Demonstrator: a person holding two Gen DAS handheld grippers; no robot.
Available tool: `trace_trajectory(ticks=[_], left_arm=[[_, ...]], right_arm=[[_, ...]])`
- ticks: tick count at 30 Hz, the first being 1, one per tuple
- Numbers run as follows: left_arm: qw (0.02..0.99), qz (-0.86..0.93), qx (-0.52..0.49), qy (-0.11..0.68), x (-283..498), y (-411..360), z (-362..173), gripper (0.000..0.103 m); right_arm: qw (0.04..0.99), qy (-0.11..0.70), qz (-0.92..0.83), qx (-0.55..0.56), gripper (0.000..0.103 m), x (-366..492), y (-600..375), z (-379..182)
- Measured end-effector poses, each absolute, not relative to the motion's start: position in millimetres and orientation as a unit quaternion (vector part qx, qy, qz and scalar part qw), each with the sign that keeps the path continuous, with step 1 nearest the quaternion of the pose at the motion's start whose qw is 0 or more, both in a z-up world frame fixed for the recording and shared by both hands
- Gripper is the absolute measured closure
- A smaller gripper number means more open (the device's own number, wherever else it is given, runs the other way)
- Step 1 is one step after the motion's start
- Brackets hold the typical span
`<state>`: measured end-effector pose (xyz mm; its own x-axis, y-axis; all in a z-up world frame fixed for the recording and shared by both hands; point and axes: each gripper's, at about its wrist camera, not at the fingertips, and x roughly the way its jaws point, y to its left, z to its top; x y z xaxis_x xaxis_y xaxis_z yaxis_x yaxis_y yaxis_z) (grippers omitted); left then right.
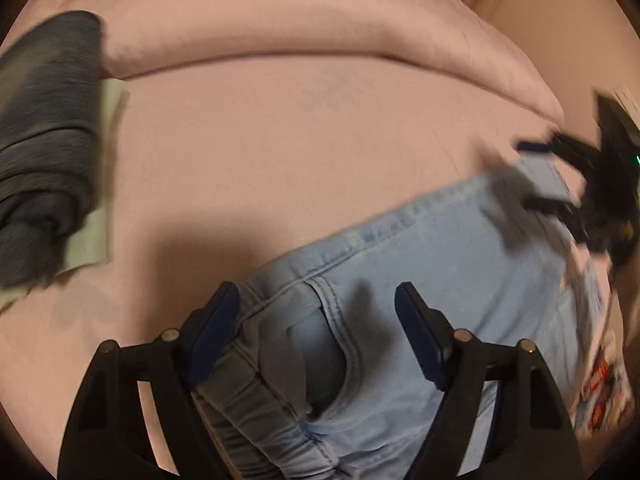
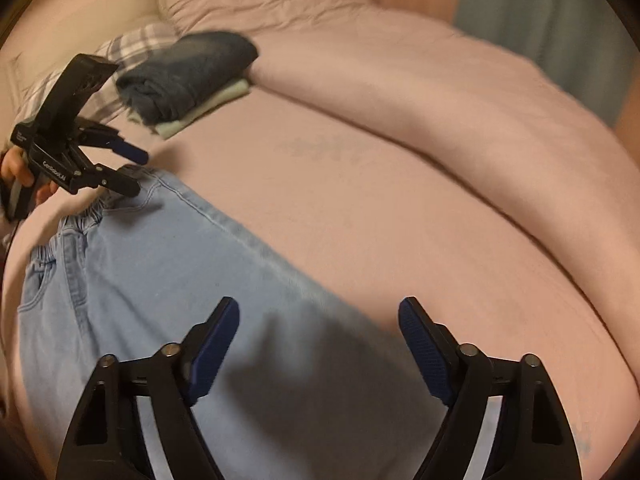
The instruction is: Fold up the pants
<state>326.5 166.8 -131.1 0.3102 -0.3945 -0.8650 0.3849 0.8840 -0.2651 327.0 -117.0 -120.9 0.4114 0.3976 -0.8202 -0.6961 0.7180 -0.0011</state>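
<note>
1. Left wrist view: the left gripper (image 1: 316,312) hangs with fingers spread wide and nothing between them, over the waistband of the light blue pants (image 1: 440,264) lying on the pink bed sheet (image 1: 280,152). A folded dark garment (image 1: 44,148) sits at far left.
2. Right wrist view: the right gripper (image 2: 318,328) is likewise wide open and empty, above a pant leg. The left gripper (image 2: 136,172), fingers apart, hovers at the waistband.

The left gripper (image 1: 318,336) has its jaws spread wide, its blue pads (image 1: 214,336) angled outward and nothing between them. In the right wrist view it sits at the left edge, tilted, with a hand (image 2: 24,178) wrapped round its handle. The right gripper (image 2: 320,344) is likewise wide apart, its pads (image 2: 426,354) holding nothing. In the left wrist view it appears at the right edge, blurred, fingers pointing left.
</note>
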Motion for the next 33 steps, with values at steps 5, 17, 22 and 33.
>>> trace_trajectory(ticks=[5, 17, 22, 33], left_arm=[[0.781, -0.271, 0.044, 0.561, 340.1, 155.1, -142.2, 0.024], [0.798, -0.258, 0.111, 0.534, 311.5, 141.5, -134.8, 0.078], [0.81, -0.219, 0.091, 0.537, 304.7, 145.0, -149.8, 0.076], [0.809, -0.215, 0.006, 0.548, 293.6, 180.5, -150.8, 0.02]], right_arm=[[0.775, 0.465, 0.382, -0.193, 0.021, 358.1, -91.5, -141.5], [0.754, 0.459, 0.352, -0.311, 0.093, 322.8, -74.4, -151.3], [0.774, 0.462, 0.315, -0.297, 0.094, 339.2, -68.3, -159.3], [0.772, 0.494, 0.334, -0.219, 0.05, 365.3, -97.8, -128.3]])
